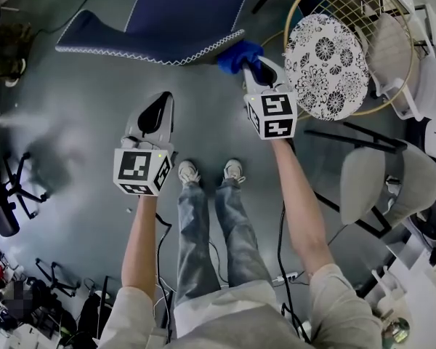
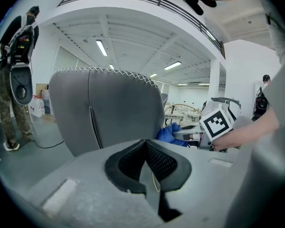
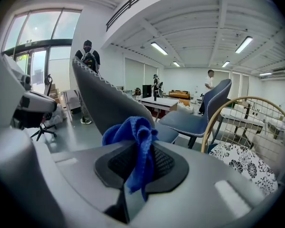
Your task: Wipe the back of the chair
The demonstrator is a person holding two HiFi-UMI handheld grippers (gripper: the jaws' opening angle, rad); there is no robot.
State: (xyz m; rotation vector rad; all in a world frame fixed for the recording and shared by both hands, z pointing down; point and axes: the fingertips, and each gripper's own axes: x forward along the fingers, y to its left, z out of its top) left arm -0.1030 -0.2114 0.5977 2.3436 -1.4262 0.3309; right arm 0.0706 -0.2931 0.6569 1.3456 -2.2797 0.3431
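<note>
Right gripper [image 1: 258,73] is clamped shut on a bunched-up blue cloth [image 1: 239,55], and the cloth sits right at the stitched edge of the chair [image 1: 182,20] back, which is up at the top of the head view. Left gripper [image 1: 160,105] has its jaws closed on nothing, hanging over the floor [image 1: 80,107] near the chair but not touching it.
</note>
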